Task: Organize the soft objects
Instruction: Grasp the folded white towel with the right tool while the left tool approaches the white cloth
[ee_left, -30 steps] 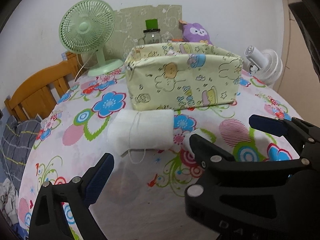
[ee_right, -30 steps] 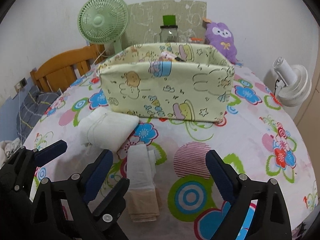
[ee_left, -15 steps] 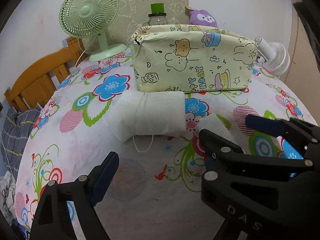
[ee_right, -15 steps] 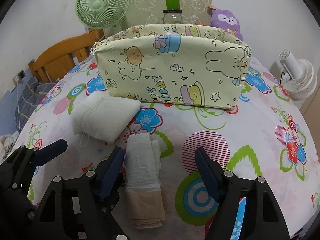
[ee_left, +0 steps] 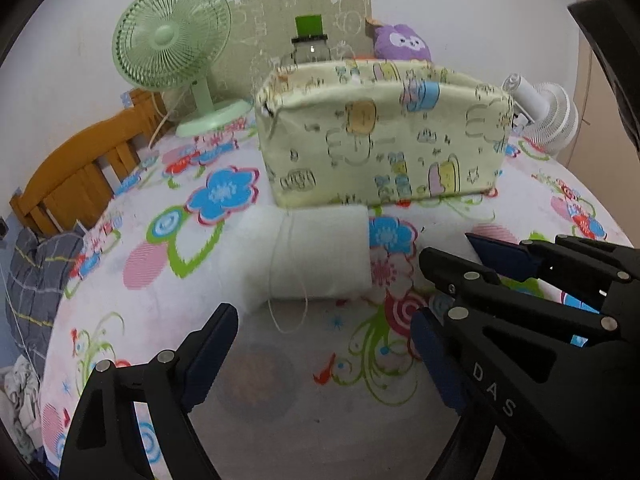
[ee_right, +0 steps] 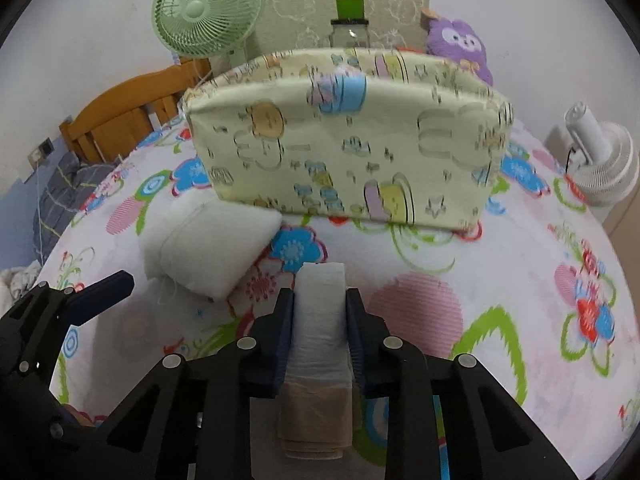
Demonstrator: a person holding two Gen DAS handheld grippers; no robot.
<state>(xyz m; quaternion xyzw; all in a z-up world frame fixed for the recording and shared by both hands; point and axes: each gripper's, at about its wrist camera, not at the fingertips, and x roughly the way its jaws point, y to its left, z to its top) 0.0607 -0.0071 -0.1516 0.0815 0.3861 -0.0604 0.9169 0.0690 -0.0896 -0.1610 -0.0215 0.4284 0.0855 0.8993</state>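
Two soft things are on the flowery table cloth [ee_right: 520, 264], and neither one is in the cloth box [ee_right: 352, 140] yet. So the job looks like it has only just begun.

One soft thing is a folded white and tan cloth [ee_right: 320, 312]. It lies near the camera, in the middle of the right wrist view. The right gripper [ee_right: 320, 320] has squeezed in on it, one pad on each side, so it is holding the cloth. The cloth looks like it is down on the table, not up in the air.

Next is a white fluffy roll [ee_left: 308, 256] with a thin string around it. It sits to the left, just in front of the box and touching its bottom edge. Nothing holds it. The left gripper [ee_left: 316, 344] hangs close by with its jaws wide apart, and nothing is between them.

What is inside the box is hard to see from here; only a bit of something peeks over its top.

What I think is left: lift the folded cloth, put it into the box far behind it, then do the same with the white roll.
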